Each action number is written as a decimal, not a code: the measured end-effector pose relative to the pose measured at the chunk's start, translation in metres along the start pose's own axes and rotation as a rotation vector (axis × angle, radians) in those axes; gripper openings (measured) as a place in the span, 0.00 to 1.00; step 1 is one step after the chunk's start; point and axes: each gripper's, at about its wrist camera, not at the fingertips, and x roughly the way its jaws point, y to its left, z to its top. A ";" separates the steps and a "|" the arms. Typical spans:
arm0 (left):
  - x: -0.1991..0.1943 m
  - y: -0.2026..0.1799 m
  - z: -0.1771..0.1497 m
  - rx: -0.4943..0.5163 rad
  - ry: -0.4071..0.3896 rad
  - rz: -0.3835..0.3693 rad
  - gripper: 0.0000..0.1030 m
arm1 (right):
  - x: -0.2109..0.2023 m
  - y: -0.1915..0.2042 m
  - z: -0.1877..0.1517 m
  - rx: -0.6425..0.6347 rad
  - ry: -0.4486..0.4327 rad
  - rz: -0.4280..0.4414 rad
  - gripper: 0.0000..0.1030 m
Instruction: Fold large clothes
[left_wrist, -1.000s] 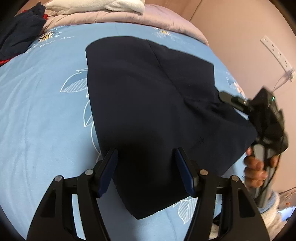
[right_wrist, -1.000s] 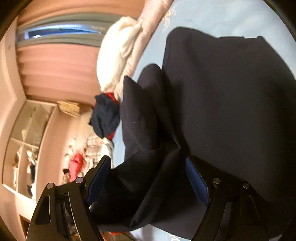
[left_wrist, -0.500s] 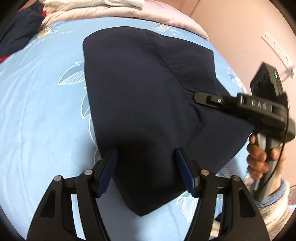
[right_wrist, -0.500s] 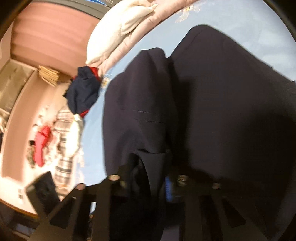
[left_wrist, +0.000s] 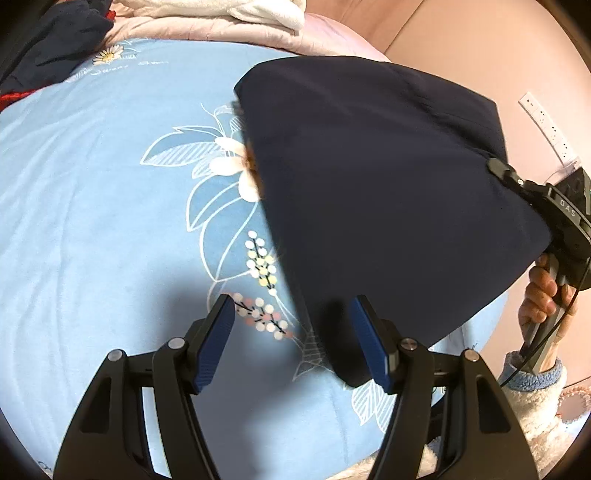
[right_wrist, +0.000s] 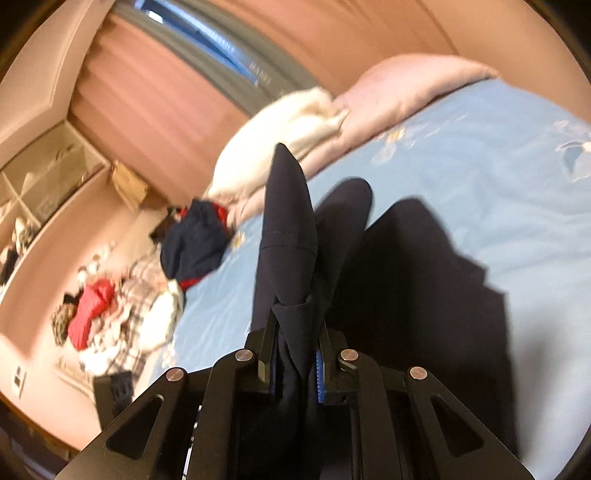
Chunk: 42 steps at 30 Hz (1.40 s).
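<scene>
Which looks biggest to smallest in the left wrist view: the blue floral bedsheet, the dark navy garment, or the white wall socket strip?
1. blue floral bedsheet, filling most of the picture.
2. dark navy garment, covering much of the right half, though lifted nearer the camera.
3. white wall socket strip, a small sliver.

Pink walls, blue floral bedsheet

A light blue flower-printed bedsheet covers the bed. At its far edge lie a pink quilt, a white fluffy blanket and a crumpled navy-and-red garment.
</scene>
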 end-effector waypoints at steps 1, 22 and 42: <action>0.001 -0.002 0.000 0.005 0.004 -0.004 0.64 | -0.010 -0.008 0.003 0.013 -0.024 -0.011 0.16; 0.050 -0.086 -0.004 0.289 0.019 0.097 0.63 | -0.002 -0.095 -0.031 0.230 0.033 -0.154 0.40; 0.081 -0.066 -0.019 0.306 0.075 0.095 0.79 | -0.018 -0.043 -0.089 -0.212 0.140 -0.283 0.23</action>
